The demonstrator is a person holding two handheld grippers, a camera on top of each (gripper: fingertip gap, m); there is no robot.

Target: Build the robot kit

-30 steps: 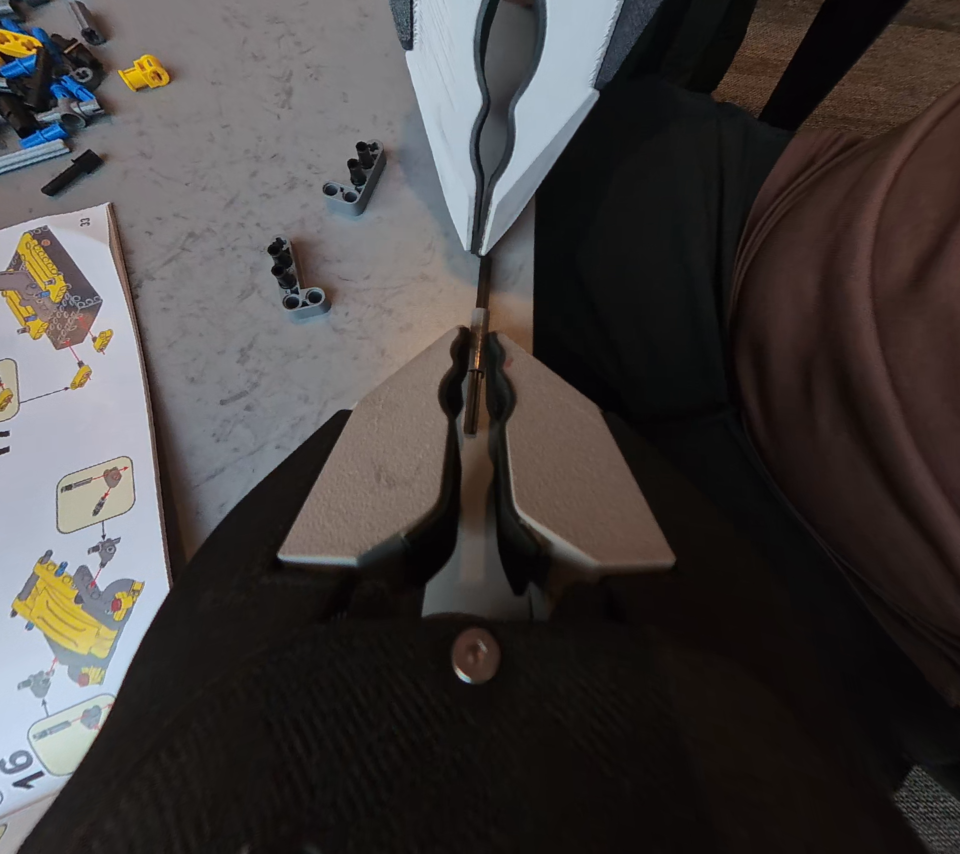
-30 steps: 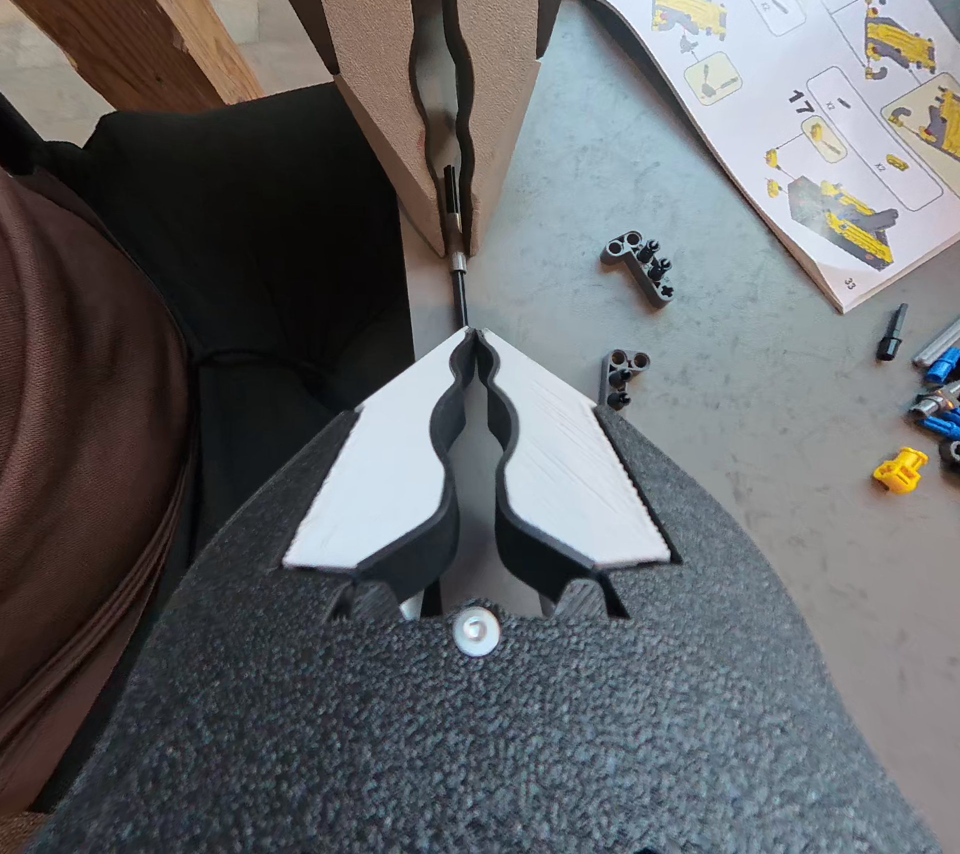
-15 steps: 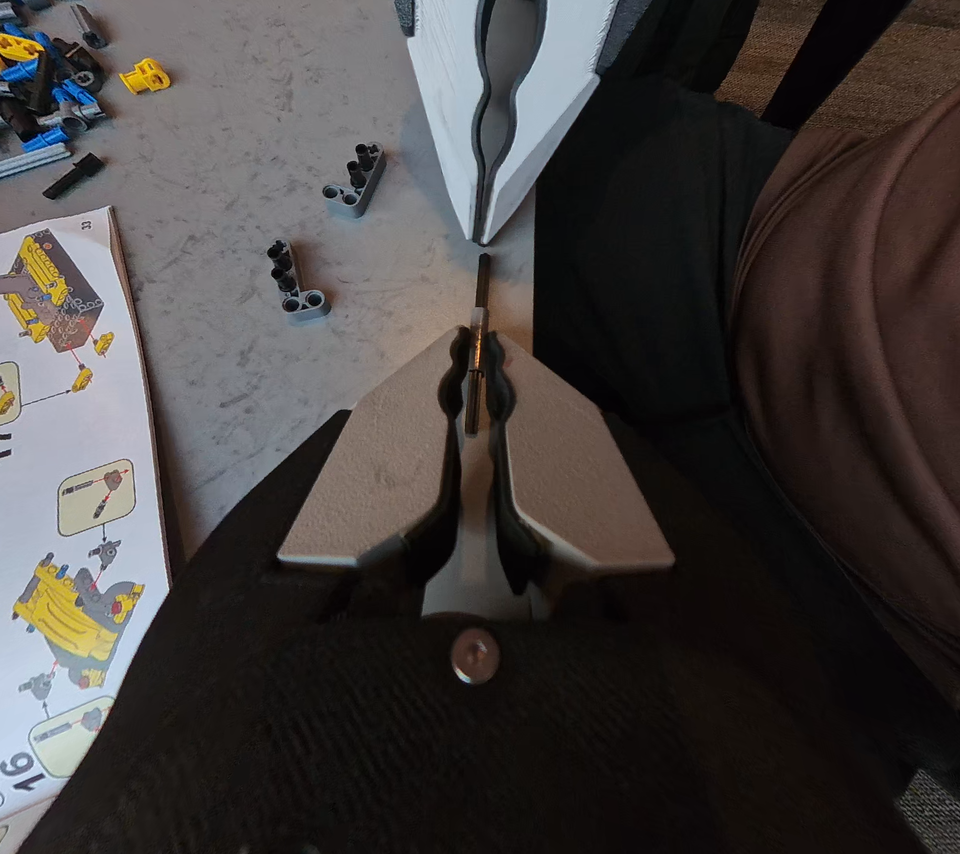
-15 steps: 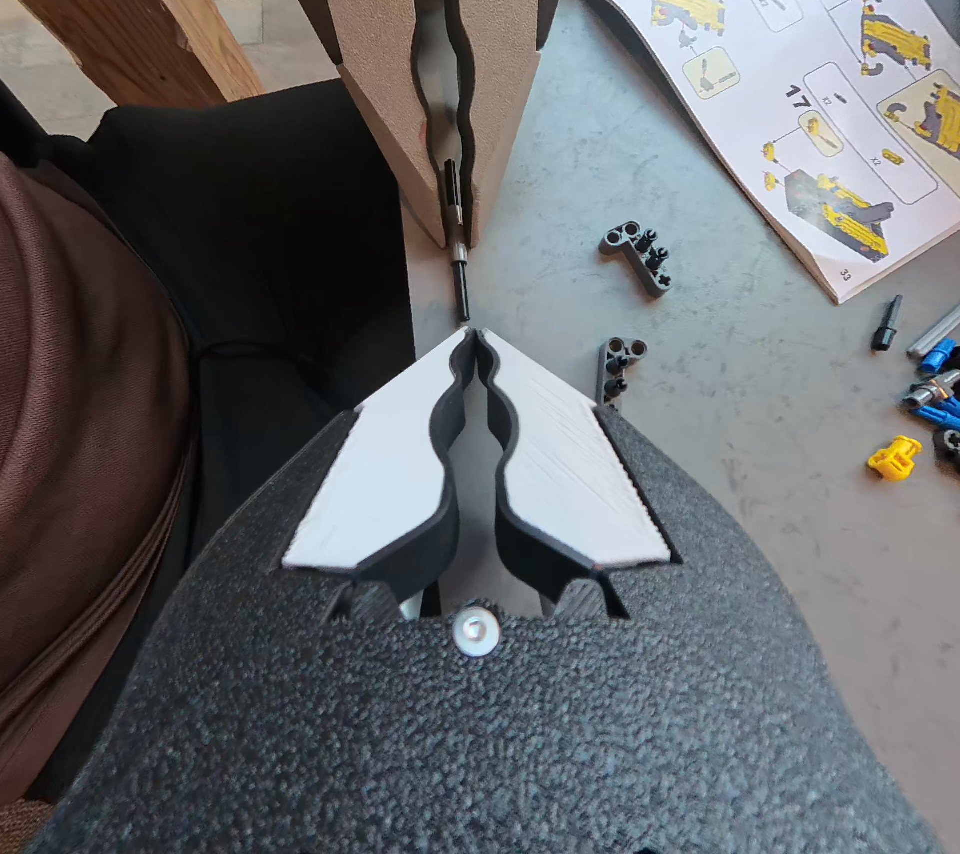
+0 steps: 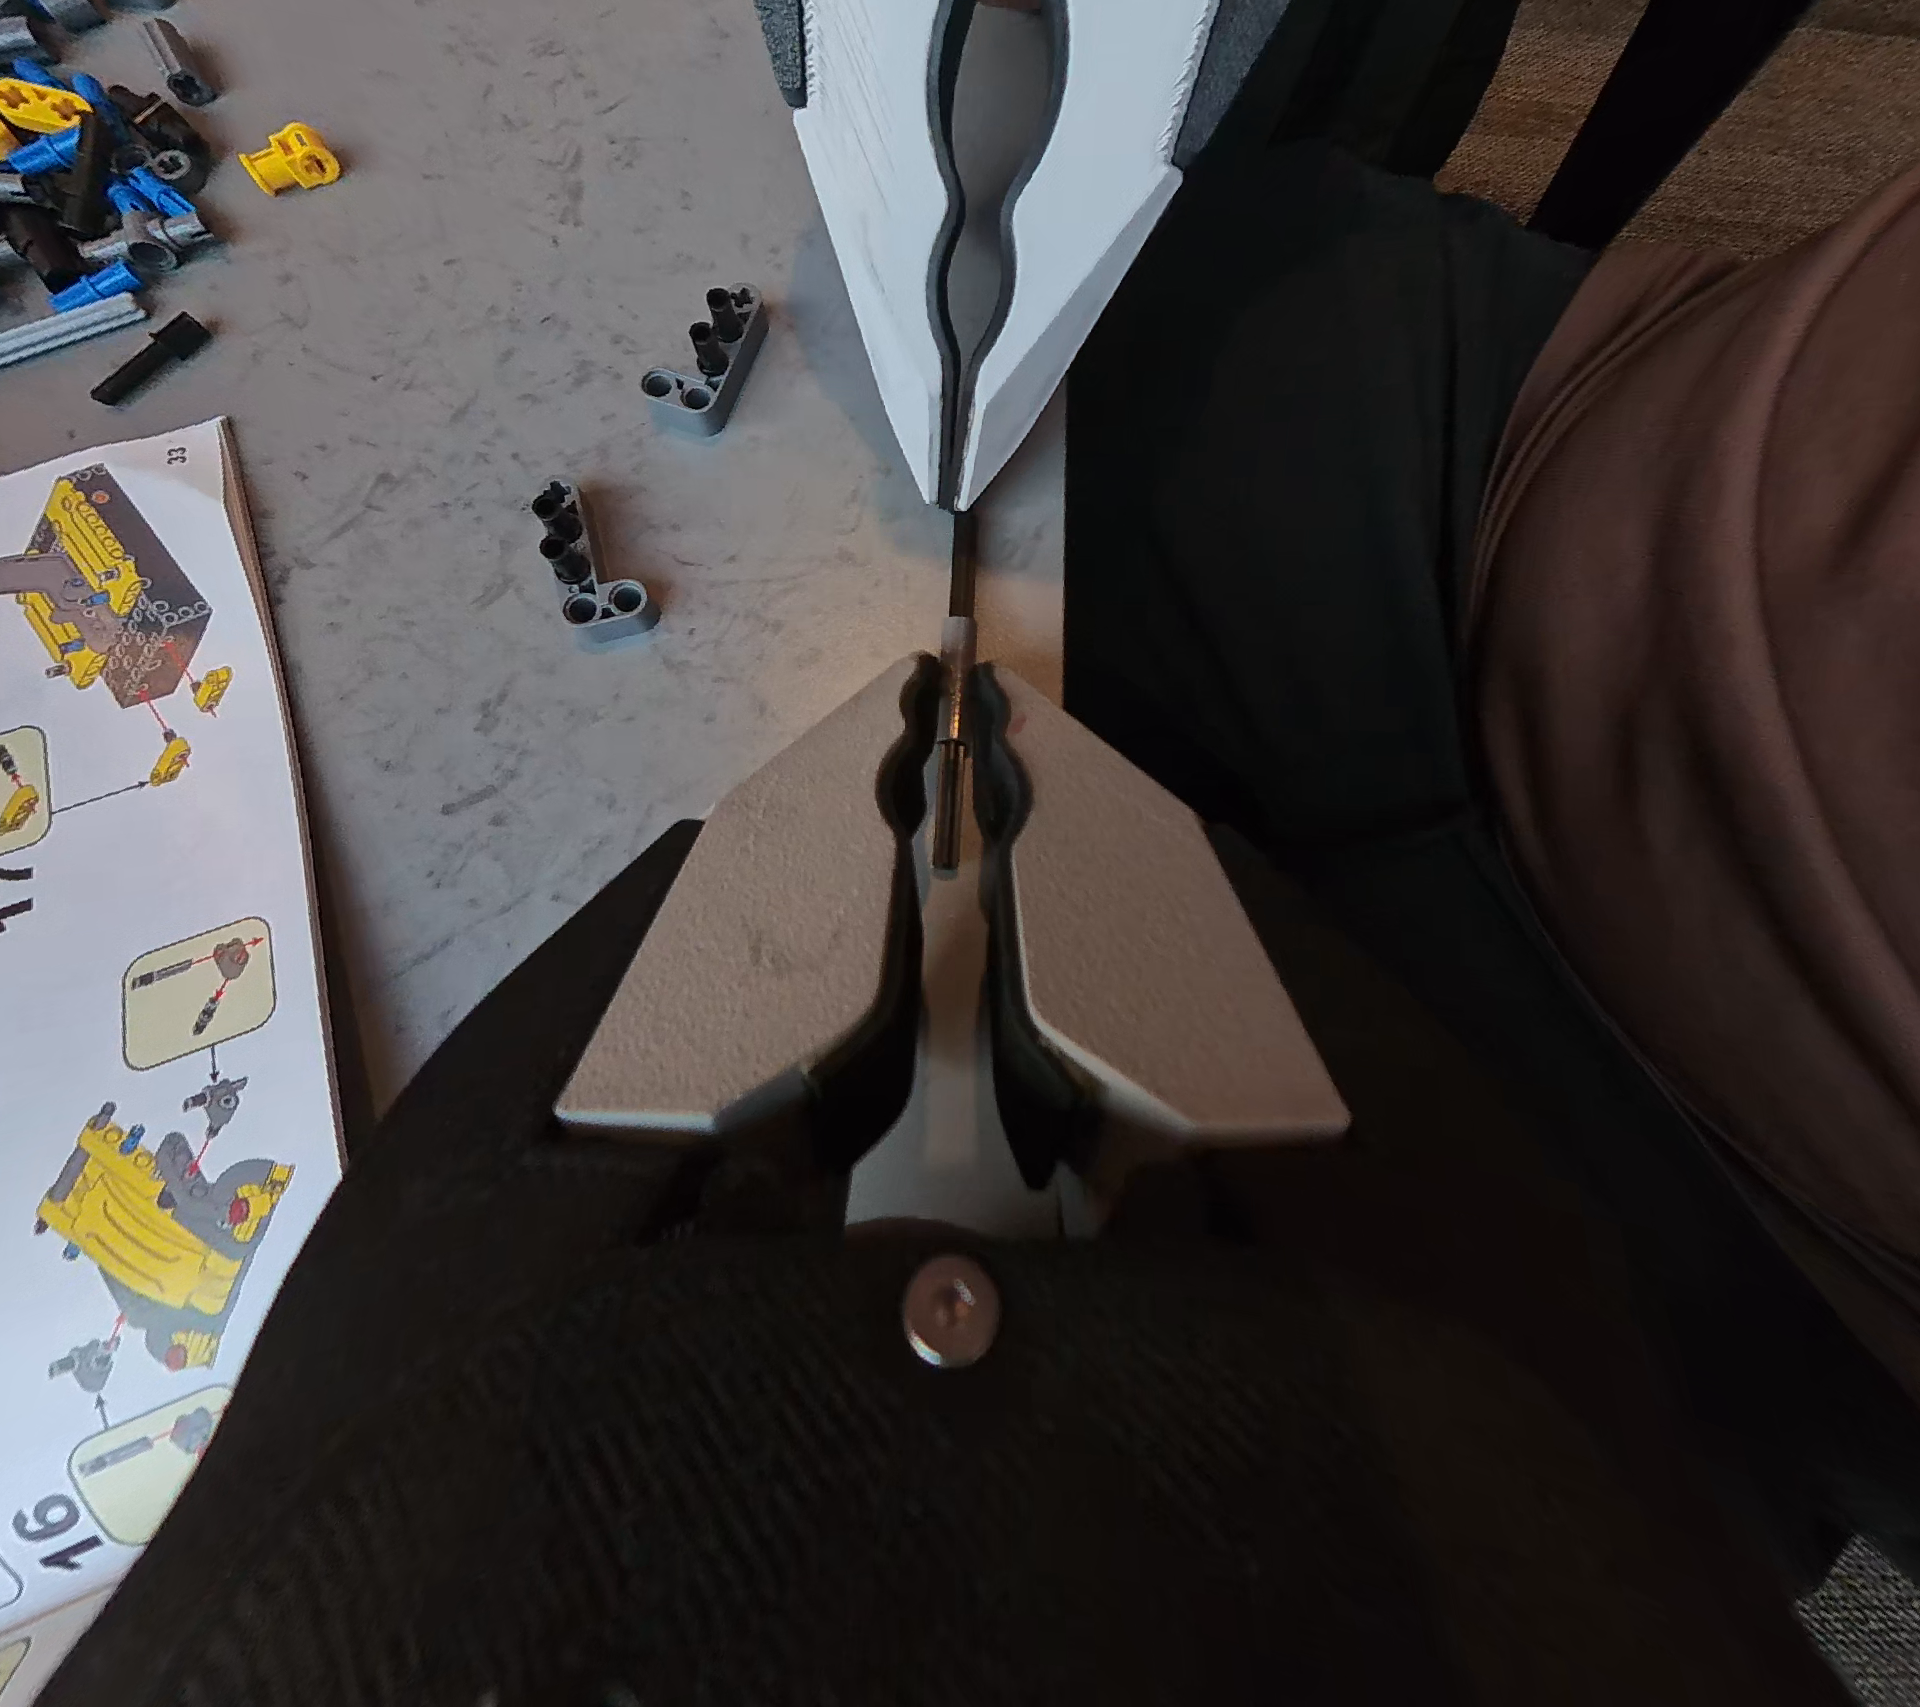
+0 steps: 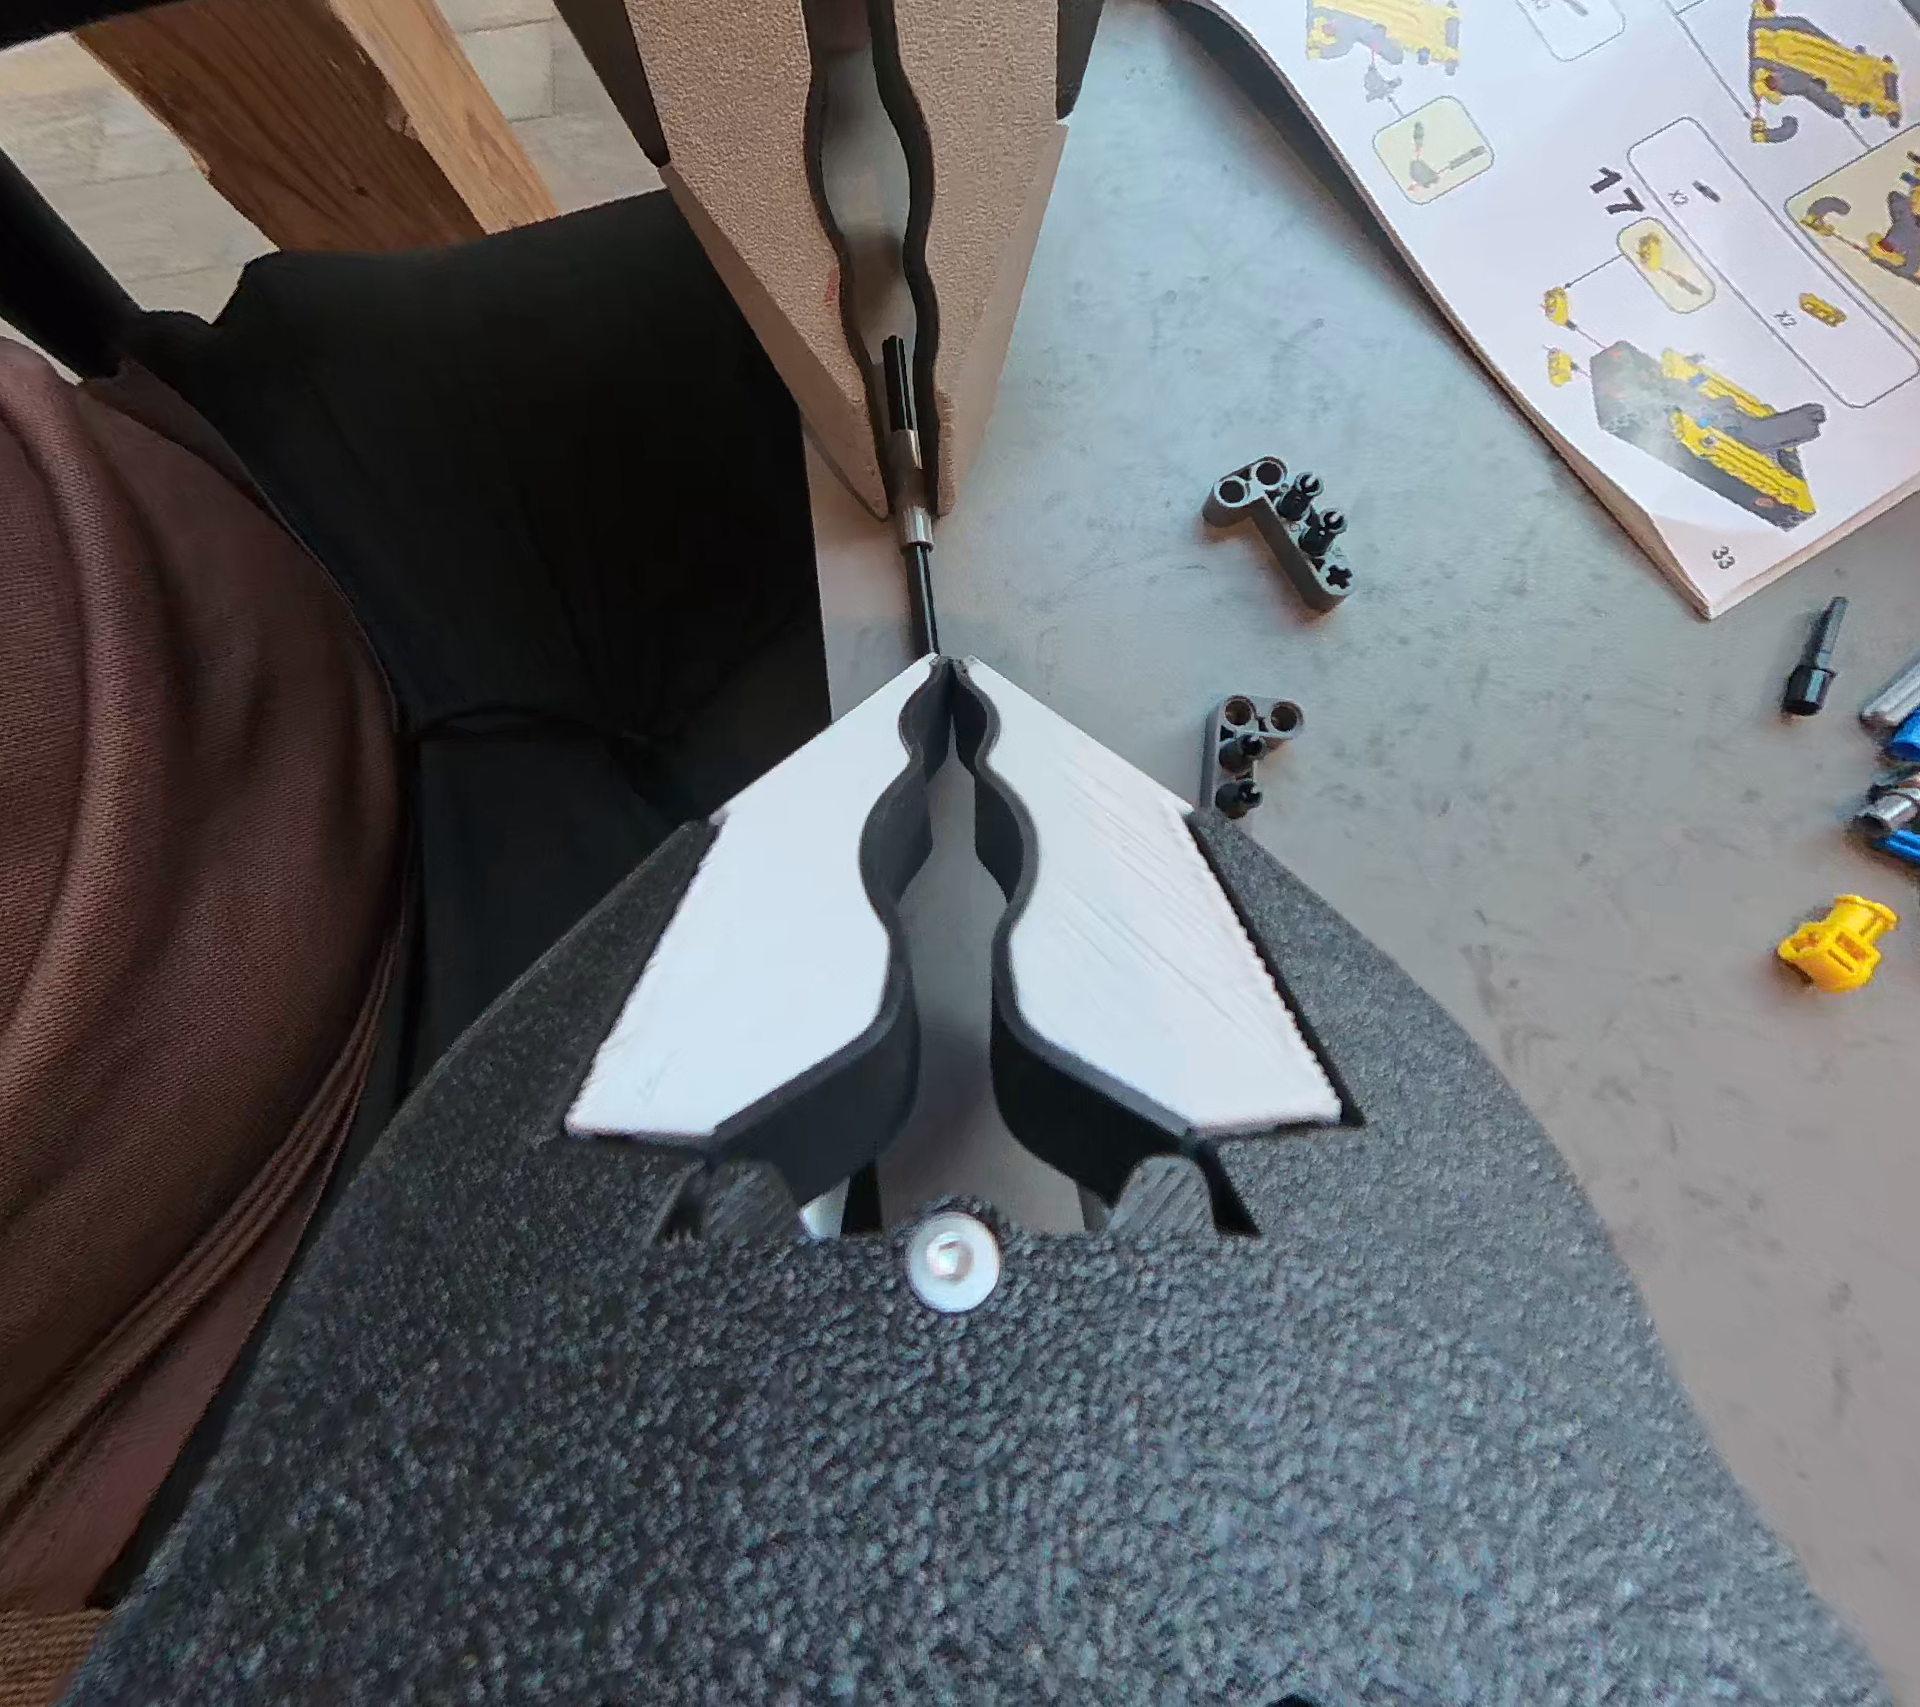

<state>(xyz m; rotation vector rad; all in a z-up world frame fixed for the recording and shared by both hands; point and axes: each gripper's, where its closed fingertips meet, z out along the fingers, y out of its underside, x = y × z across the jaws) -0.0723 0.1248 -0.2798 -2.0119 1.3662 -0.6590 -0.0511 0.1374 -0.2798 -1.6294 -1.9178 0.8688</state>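
My left gripper (image 5: 951,670), with grey-tan fingers, is shut on a thin black axle (image 5: 961,566) that carries a small grey bush (image 5: 956,639). The axle sticks out forward past its tips, over the table's near edge. My right gripper (image 6: 951,665), with white fingers, faces it tip to tip and is shut. Its tips touch the free end of the axle (image 6: 923,608). I cannot tell whether they pinch it. The right wrist view shows the left gripper (image 6: 914,504) with the bush (image 6: 914,530) at its tips. The left wrist view shows the right gripper (image 5: 956,504).
Two grey L-shaped beams with black pins (image 5: 707,369) (image 5: 587,566) lie on the grey table (image 5: 468,47). An open instruction booklet (image 5: 135,878) and a pile of blue, black and yellow parts (image 5: 83,151) lie farther off. A person's lap (image 5: 1299,514) is beyond the table edge. The grippers are tip to tip, or close to it.
Half a second ago the right gripper stood a little back from the axle's end. It has moved in again and now touches it. The left gripper has held still.
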